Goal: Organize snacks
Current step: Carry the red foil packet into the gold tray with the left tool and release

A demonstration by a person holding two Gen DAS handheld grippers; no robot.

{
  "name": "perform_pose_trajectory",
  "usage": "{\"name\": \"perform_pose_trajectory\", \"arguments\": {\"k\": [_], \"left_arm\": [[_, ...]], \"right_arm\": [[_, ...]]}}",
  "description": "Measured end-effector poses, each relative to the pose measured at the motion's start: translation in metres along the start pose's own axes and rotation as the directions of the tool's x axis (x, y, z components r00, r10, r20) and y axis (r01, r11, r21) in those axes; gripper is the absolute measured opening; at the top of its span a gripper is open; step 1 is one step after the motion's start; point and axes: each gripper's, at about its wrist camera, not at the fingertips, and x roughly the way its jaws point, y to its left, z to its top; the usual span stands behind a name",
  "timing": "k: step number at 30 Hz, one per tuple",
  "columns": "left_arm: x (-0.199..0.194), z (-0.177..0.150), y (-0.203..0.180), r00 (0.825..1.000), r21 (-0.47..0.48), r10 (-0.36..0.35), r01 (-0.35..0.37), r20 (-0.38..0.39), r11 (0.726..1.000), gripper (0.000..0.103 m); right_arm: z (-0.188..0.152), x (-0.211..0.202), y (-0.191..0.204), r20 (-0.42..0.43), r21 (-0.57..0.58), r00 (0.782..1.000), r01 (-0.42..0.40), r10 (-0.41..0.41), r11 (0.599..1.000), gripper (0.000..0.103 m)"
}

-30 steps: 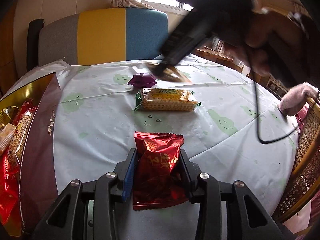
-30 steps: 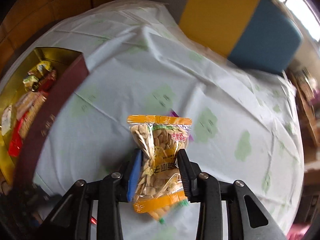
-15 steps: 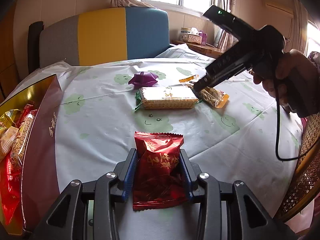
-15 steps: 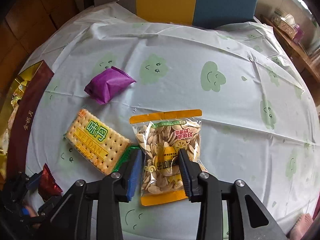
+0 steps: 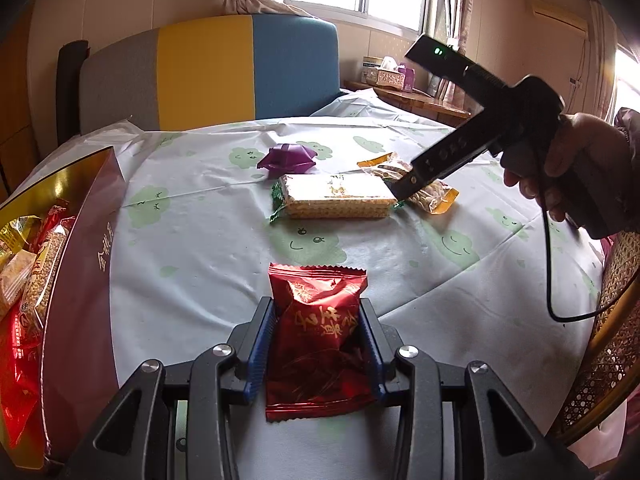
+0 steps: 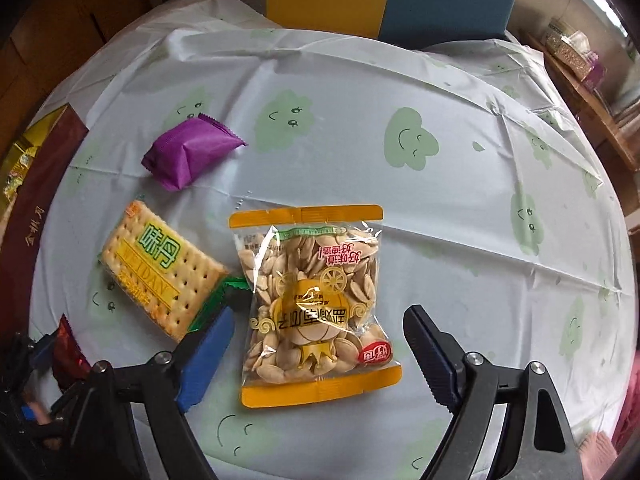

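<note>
Red packet (image 5: 316, 332) pinched by left gripper (image 5: 318, 344) | right gripper (image 6: 316, 344) tilted down, jaws just opened, straddling seed bag (image 6: 312, 304)

striped chair (image 5: 208, 72), tissue box (image 5: 386, 76)

Gift box (image 5: 86, 264): cut by the frame edge left of the left jaws, its far-left contents out of sight. Seed packet (image 5: 430, 194): largely hidden behind the right gripper's (image 5: 404, 190) tip and the cracker pack (image 5: 338, 196). Red packet (image 5: 318, 340): flanks covered by the left jaws.
</note>
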Motion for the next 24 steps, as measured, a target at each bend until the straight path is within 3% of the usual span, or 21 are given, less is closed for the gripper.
{"name": "perform_pose_trajectory", "arguments": {"k": [1, 4, 11, 17, 20, 24], "left_arm": [[0.000, 0.000, 0.000, 1.000, -0.001, -0.001, 0.001, 0.000, 1.000, 0.041], [0.000, 0.001, 0.000, 1.000, -0.001, -0.001, 0.001, -0.004, 1.000, 0.041], [-0.004, 0.012, 0.000, 0.998, -0.037, -0.014, 0.012, -0.063, 0.999, 0.039], [-0.041, 0.029, -0.002, 0.999, -0.077, -0.045, 0.045, -0.004, 0.996, 0.039], [-0.063, 0.040, 0.012, 0.999, -0.144, -0.043, 0.046, 0.025, 0.988, 0.039], [-0.096, 0.052, 0.060, 0.997, -0.287, 0.042, -0.022, 0.064, 0.958, 0.039]], "right_arm": [[0.000, 0.002, 0.002, -0.004, -0.008, 1.000, -0.012, 0.012, 1.000, 0.066], [-0.001, 0.002, 0.008, 0.014, -0.030, 1.000, -0.013, 0.014, 0.999, 0.057], [-0.002, 0.003, 0.006, 0.009, -0.019, 1.000, -0.019, 0.020, 1.000, 0.058], [-0.005, 0.001, 0.015, 0.041, -0.071, 0.999, 0.017, -0.014, 0.997, 0.058], [-0.006, 0.002, 0.018, 0.050, -0.082, 0.998, 0.029, -0.025, 0.996, 0.058], [-0.009, 0.002, 0.020, 0.052, -0.081, 0.998, 0.030, -0.026, 0.996, 0.058]]}}
